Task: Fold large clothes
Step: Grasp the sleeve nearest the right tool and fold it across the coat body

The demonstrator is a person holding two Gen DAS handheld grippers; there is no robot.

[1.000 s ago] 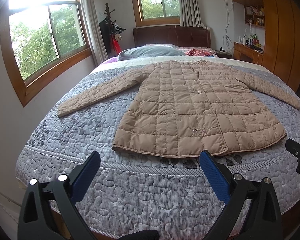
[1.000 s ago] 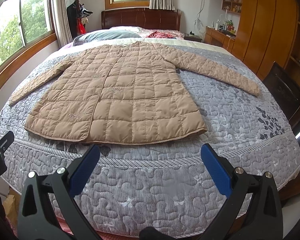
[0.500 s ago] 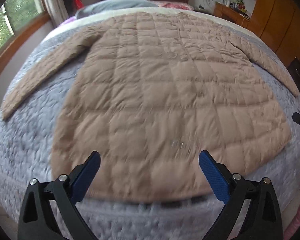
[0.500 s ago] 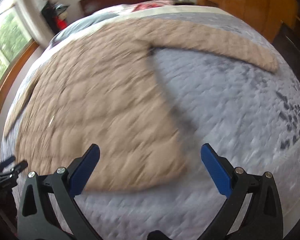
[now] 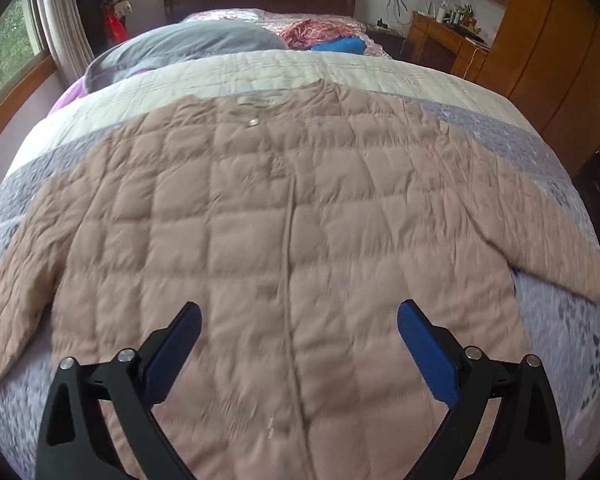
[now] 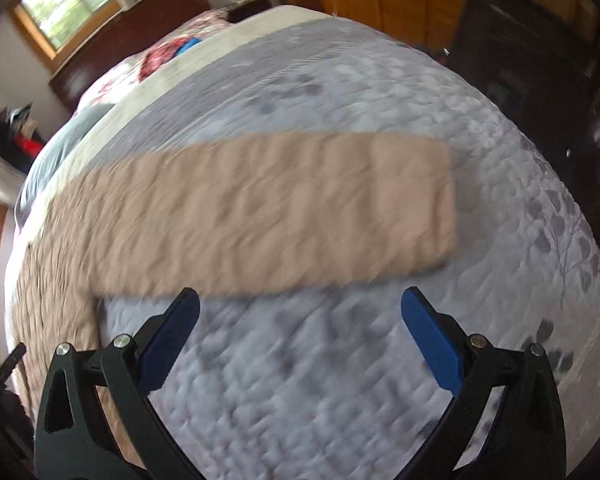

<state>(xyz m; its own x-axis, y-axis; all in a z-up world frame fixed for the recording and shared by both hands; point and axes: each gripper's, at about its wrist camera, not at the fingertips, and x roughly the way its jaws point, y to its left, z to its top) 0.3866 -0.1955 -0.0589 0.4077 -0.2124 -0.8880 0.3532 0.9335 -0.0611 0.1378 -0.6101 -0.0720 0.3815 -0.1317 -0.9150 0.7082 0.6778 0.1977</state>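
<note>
We're over the bed (image 5: 500, 128) now, its grey quilted bedspread (image 6: 340, 380) running under everything, and spread flat across it, front side up, lies the tan quilted coat (image 5: 260, 220), collar toward the headboard and sleeves thrown out to either side. We judge it light for its bulk: puffy, soft, no stiffness at all, with a smooth shell that looks likely to slide on itself once it's doubled over. In the right wrist view we've got the coat's right sleeve (image 6: 284, 208) lying straight out across the bedspread, cuff end squared off and free of the body, so that cuff looks to us like the natural place to pinch and carry inward. The closed front seam (image 5: 290, 280) runs down the middle, a handy fold line. The left tongs (image 5: 298, 338) hang wide apart above the coat's lower front, gripping nothing. The right tongs (image 6: 300, 322) are equally wide, empty, poised just short of the sleeve's near edge.
</note>
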